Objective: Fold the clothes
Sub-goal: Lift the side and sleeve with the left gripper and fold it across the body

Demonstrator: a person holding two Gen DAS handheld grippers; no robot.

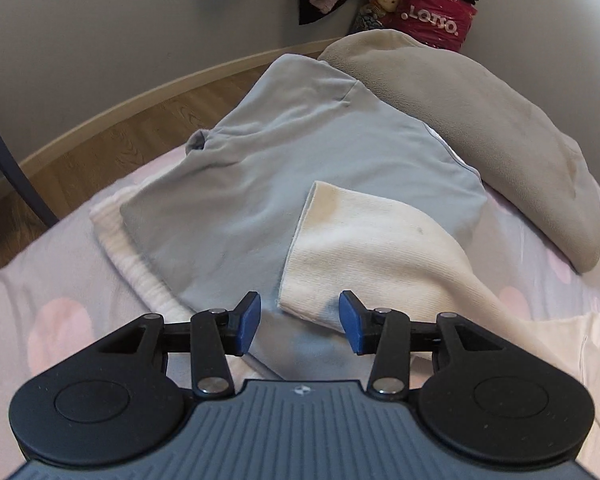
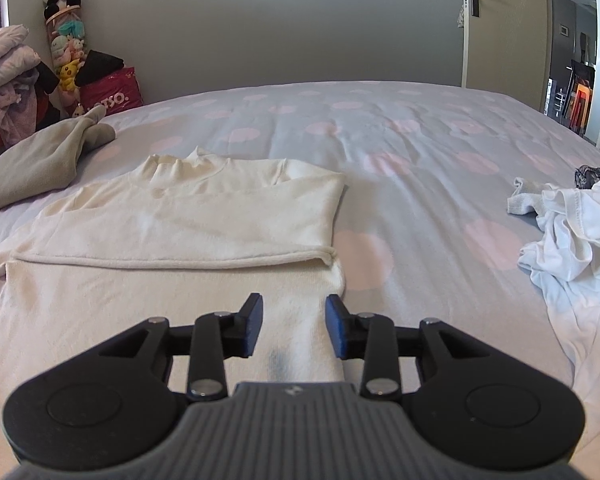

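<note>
A cream knit sweater (image 2: 188,216) lies flat on the bed, its right sleeve folded across the chest. My right gripper (image 2: 294,326) hovers open over the sweater's lower right part, nothing between its blue pads. In the left wrist view the sweater's other cream sleeve (image 1: 364,240) lies stretched over a folded light blue garment (image 1: 300,152). My left gripper (image 1: 300,322) stands open just above the cuff end of that sleeve, holding nothing.
A grey garment (image 1: 480,120) lies beyond the blue one, seen too in the right wrist view (image 2: 40,160). A crumpled white garment (image 2: 572,236) sits at the right. Plush toys and a pink bag (image 2: 112,94) stand in the corner. The pink-dotted bedsheet (image 2: 400,168) stretches ahead.
</note>
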